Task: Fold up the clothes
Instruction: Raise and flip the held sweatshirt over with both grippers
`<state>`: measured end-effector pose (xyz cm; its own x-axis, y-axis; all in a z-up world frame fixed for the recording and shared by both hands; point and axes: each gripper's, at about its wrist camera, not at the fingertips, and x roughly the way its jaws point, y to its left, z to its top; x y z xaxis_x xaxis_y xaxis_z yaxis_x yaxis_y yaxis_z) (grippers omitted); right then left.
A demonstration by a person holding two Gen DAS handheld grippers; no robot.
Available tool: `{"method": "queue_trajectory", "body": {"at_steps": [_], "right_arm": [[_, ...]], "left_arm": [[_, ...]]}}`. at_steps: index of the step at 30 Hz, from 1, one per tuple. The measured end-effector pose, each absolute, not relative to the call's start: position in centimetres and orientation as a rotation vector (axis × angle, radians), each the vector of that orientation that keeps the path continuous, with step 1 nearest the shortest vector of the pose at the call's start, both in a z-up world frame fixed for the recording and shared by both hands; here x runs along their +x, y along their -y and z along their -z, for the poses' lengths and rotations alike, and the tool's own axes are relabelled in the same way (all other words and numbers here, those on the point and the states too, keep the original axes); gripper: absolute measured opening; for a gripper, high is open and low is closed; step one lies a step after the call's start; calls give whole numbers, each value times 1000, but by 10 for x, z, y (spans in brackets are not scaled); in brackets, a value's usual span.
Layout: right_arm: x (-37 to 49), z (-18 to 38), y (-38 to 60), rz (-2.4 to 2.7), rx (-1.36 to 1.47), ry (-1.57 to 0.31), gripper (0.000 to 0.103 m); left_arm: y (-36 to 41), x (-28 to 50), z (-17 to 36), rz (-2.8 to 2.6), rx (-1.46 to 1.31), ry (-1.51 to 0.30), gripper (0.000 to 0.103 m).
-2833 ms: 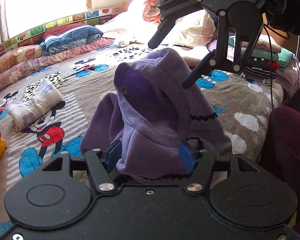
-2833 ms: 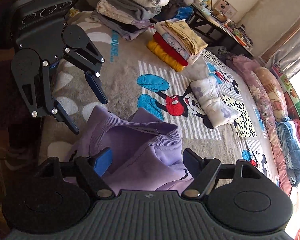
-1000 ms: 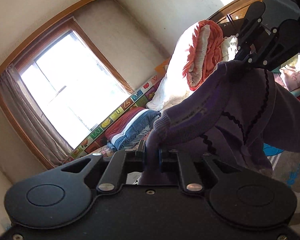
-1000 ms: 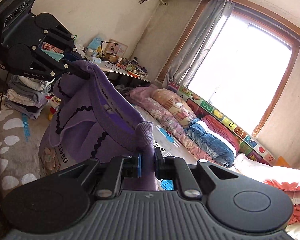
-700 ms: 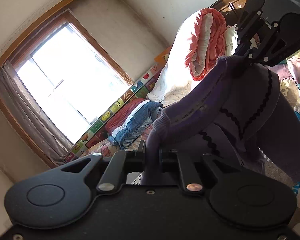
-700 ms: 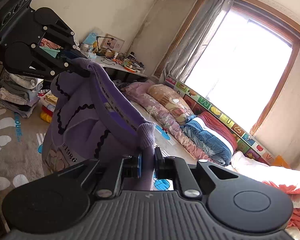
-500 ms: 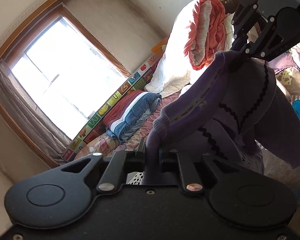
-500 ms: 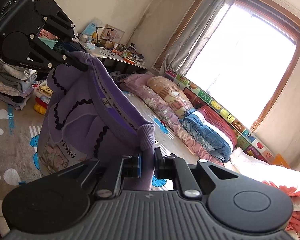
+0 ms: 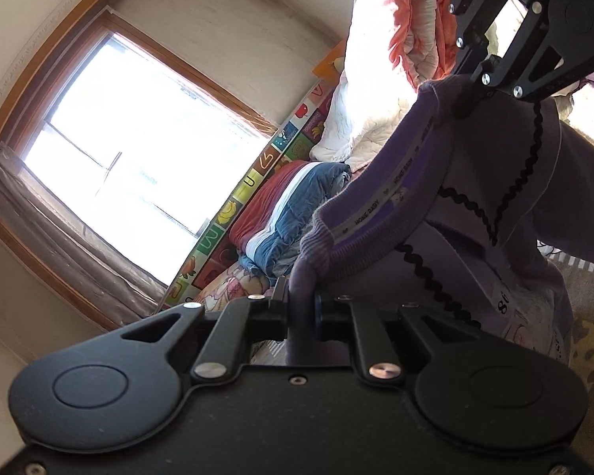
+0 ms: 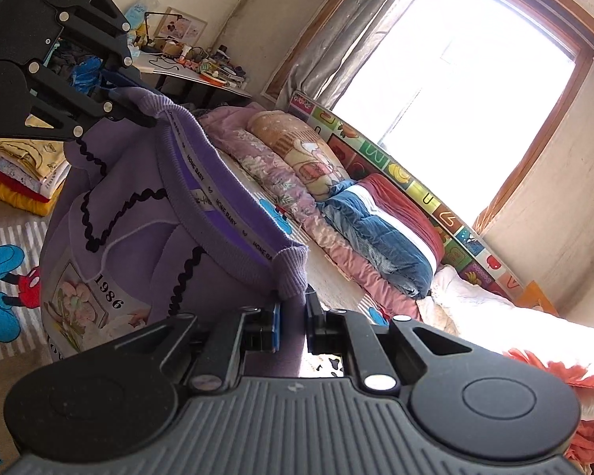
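Now the left gripper (image 9: pixel 301 312) is pinched tight on one side of the purple sweatshirt's (image 10: pixel 138 233) ribbed neck. The right gripper (image 10: pixel 293 326) is pinched tight on the other side. The sweatshirt hangs between them, above the cartoon mouse blanket (image 10: pixel 4 277). A stack of folded clothes (image 10: pixel 27 170) sits beyond it.

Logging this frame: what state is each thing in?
Sweater: lifted, neckline stretched between both grippers.
Left gripper: shut on sweater.
Right gripper: shut on sweater.
Clothes stack: folded, on the bed.
Curtain: drawn aside.
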<state>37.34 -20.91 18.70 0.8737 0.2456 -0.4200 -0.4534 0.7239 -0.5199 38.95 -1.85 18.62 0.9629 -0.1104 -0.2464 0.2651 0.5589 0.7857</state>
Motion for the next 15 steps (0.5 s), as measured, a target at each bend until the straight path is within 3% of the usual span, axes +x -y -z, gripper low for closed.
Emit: {"method": "queue_trajectory", "body": {"at_steps": [7, 15], "right_arm": [[415, -150, 205, -269, -742, -240, 13], [442, -82, 199, -190, -856, -189, 13]], "left_arm": [[38, 436, -160, 88, 980, -54, 11], [42, 423, -63, 56, 1150, 32, 11]]}}
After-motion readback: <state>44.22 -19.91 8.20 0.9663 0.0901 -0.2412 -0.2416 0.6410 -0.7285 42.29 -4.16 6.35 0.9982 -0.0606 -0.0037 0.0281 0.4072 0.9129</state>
